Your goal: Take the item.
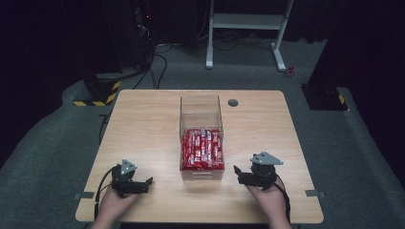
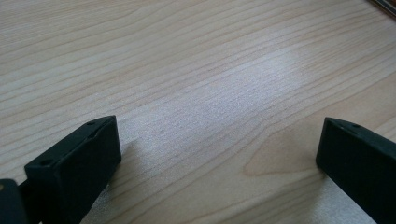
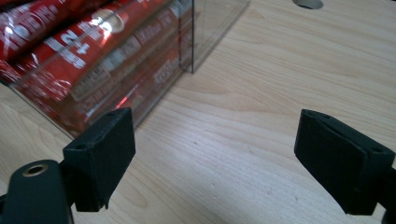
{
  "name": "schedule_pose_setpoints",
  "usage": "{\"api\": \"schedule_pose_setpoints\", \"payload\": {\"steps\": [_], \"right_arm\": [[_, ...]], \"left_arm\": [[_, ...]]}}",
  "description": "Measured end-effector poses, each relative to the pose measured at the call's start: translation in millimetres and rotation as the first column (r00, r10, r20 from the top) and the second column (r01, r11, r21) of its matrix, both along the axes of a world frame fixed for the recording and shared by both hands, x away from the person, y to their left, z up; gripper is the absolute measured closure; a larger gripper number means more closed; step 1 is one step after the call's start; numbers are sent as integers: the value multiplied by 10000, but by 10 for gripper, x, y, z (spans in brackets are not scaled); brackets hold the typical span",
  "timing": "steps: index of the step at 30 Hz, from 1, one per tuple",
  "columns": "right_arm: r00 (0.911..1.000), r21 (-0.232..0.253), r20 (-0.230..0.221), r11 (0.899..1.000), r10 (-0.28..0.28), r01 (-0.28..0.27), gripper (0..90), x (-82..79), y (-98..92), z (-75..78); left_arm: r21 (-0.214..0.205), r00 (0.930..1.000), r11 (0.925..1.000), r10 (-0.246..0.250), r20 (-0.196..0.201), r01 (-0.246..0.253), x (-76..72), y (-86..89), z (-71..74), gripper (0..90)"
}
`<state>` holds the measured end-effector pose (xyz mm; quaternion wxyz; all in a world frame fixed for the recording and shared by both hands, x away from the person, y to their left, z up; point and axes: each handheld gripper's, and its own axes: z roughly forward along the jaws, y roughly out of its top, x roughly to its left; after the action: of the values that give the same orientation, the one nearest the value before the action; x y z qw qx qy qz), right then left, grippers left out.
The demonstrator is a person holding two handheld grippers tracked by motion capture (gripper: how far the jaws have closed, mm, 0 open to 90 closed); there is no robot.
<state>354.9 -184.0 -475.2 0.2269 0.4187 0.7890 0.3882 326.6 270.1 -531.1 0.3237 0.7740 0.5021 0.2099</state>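
clear box (image 1: 201,114) at table centre, its near half packed with red sachets (image 1: 202,149) lying flat.

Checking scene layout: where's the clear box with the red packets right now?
In the high view the clear box sits mid-table, between the left gripper and right gripper; its near half holds the red packets, and a round table hole lies just beyond it.

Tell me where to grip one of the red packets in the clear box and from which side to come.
Come from above: the clear box is open at the top and its walls block the sides. The red packets lie flat, long axis running away from the person, packed side by side. Probably pinch one top packet across its narrow width near the middle, with the open right gripper, which is nearest.
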Motion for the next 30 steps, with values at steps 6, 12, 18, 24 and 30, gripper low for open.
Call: {"api": "schedule_pose_setpoints", "payload": {"steps": [6,12,18,24,30], "right_arm": [[9999,139,141,9999,48,-50,132,12,56,100],[9998,289,188,9996,65,-70,136,14,92,168],[9999,228,136,9997,100,-103,140,37,124,199],[9998,313,174,9995,60,-66,147,42,135,261],[9996,361,258,9993,118,-127,150,22,146,287]], "left_arm": [[53,10000,10000,-27,-4,27,0,5,2,3],[57,10000,10000,-27,-2,27,1,5,2,3],[109,10000,9999,-41,9,41,-17,9,4,5],[54,10000,10000,-30,-5,30,-18,7,3,6],[100,9999,9999,110,109,-111,-19,20,9,32]]}}
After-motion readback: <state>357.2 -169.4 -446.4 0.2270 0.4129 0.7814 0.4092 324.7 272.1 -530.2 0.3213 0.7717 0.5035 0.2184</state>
